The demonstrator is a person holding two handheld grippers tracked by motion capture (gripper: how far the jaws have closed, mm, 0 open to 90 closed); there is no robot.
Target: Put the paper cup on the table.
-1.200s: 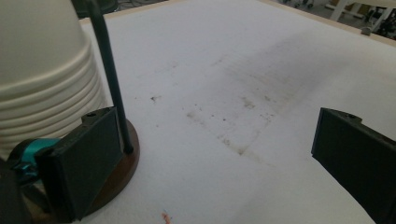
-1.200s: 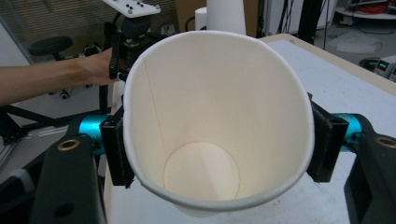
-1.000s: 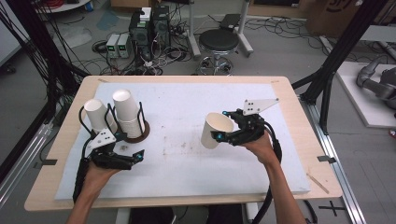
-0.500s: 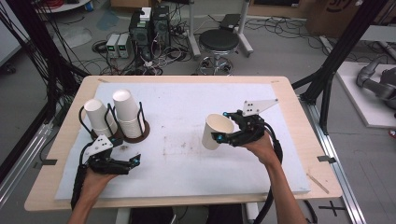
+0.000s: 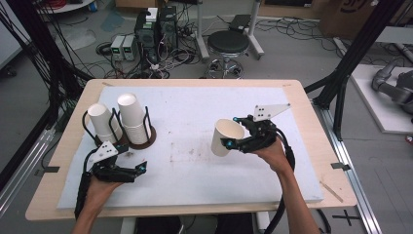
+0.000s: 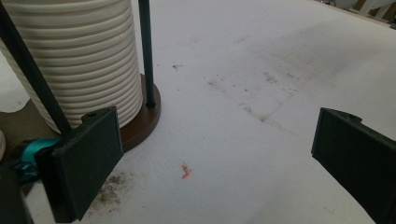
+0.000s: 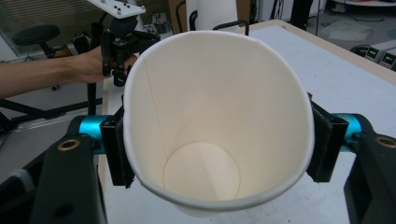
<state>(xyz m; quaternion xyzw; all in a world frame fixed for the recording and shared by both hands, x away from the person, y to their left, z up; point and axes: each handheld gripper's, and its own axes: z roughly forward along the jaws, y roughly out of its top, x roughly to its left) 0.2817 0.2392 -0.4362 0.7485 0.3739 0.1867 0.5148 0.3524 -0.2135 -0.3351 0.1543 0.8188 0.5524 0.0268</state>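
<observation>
A single white paper cup (image 5: 225, 137) hangs tilted above the white mat, mouth up toward my right gripper (image 5: 233, 143), which is shut on its sides. In the right gripper view the cup (image 7: 215, 116) is squeezed oval between the two jaws, and it is empty. A black wire holder on a brown base (image 5: 148, 137) carries a stack of white cups (image 5: 132, 117), with a second stack (image 5: 102, 122) leaning beside it. My left gripper (image 5: 140, 168) sits low on the mat just in front of the holder, open and empty. In its own view the ribbed stack (image 6: 79, 60) stands left of my left gripper (image 6: 219, 158).
The white mat (image 5: 195, 165) covers a wooden table (image 5: 302, 92) and carries faint stains and a small orange speck (image 6: 186, 171). A stool (image 5: 229, 44), cables and electronics boxes stand on the floor beyond the far edge. Black frame posts (image 5: 341, 83) flank the table.
My left gripper has drawn back a little from the cup holder toward the near edge of the table. The right gripper and its cup have stayed in place.
</observation>
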